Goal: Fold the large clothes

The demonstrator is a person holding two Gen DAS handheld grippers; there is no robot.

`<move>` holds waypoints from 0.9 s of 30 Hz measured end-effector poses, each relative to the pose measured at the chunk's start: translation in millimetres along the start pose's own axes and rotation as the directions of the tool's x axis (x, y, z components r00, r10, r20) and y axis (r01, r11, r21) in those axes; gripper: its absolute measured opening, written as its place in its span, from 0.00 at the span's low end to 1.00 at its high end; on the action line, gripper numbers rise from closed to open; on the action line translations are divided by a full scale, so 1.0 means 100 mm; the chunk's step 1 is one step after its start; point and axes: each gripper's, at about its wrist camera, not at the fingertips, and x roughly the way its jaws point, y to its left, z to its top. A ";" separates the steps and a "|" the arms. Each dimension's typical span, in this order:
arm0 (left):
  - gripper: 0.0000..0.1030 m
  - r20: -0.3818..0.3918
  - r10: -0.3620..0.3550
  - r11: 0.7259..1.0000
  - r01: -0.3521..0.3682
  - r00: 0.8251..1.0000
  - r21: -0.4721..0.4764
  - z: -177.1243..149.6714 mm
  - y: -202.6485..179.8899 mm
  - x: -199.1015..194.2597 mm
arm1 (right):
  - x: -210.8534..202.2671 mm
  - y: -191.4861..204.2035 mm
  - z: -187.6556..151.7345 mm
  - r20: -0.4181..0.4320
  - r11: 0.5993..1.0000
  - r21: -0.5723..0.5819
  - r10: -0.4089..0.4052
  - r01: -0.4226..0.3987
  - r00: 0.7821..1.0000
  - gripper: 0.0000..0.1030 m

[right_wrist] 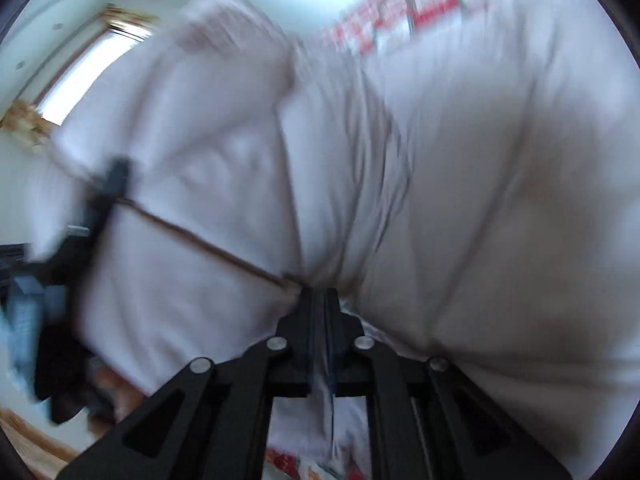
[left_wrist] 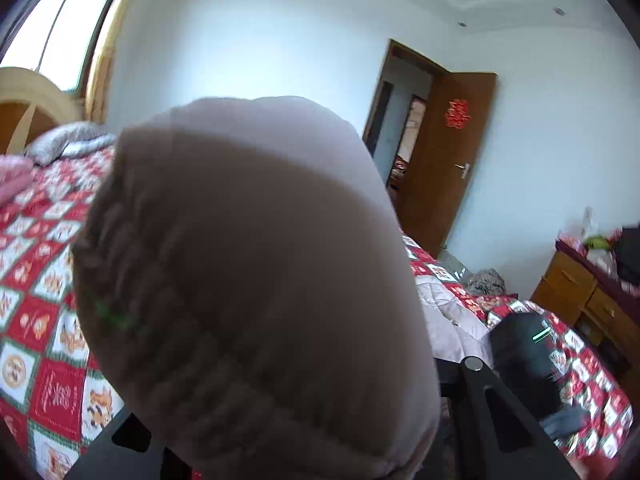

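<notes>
A large pale pink padded garment (right_wrist: 460,184) fills the right wrist view, blurred and lifted. My right gripper (right_wrist: 319,296) is shut on a fold of it near a dark seam. In the left wrist view a bulging part of the same garment (left_wrist: 256,280) covers the lens centre and hides my left gripper's fingertips; only the black finger arms (left_wrist: 504,412) show at the bottom, with the cloth between them. The left gripper (right_wrist: 108,188) also shows at the left of the right wrist view, against the garment's edge. More of the garment (left_wrist: 452,312) lies on the bed.
A bed with a red patterned quilt (left_wrist: 36,280) lies below. A grey pillow (left_wrist: 68,142) and pink folded cloth (left_wrist: 14,178) sit at its head. A brown door (left_wrist: 448,160) stands open. A wooden dresser (left_wrist: 580,292) is at the right.
</notes>
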 end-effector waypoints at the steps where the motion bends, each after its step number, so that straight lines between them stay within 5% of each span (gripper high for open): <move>1: 0.28 0.004 0.000 1.000 -0.001 1.000 0.030 0.00 -0.08 0.02 | -0.19 -0.03 0.03 0.041 1.000 -0.016 -0.024 0.024 0.999 0.10; 3: 0.28 0.011 -0.004 0.995 0.003 1.000 0.096 -0.02 -0.28 0.04 | -0.67 -0.15 0.08 0.158 0.991 -0.036 -0.124 0.132 0.980 0.10; 5: 0.28 0.021 -0.030 0.985 0.026 0.999 0.172 -0.05 -0.53 0.10 | -1.10 -0.35 0.08 0.254 0.967 -0.026 -0.237 0.252 0.938 0.10; 8: 0.28 0.007 -0.075 0.959 0.070 0.997 0.276 -0.12 -0.83 0.27 | -1.27 -0.64 0.04 0.263 0.933 0.014 -0.350 0.359 0.899 0.10; 14: 0.28 -0.090 -0.125 0.868 0.153 0.988 0.473 -0.47 -1.45 0.66 | -1.05 -1.08 -0.13 0.224 0.947 0.168 -0.309 0.275 0.925 0.06; 22: 0.29 -0.172 -0.117 0.734 0.202 0.978 0.649 -0.97 -1.97 0.96 | -1.42 -1.28 -0.16 0.219 0.948 0.234 -0.266 0.214 0.939 0.00; 24: 0.31 -0.176 -0.106 0.701 0.200 0.979 0.685 -1.06 -2.05 1.01 | -1.62 -1.23 -0.14 0.244 0.944 0.240 -0.286 0.228 0.927 0.04; 27: 0.33 -0.179 -0.100 0.677 0.199 0.979 0.709 -1.17 -2.12 1.09 | -2.04 -1.06 -0.12 0.349 0.935 0.224 -0.339 0.274 0.874 0.13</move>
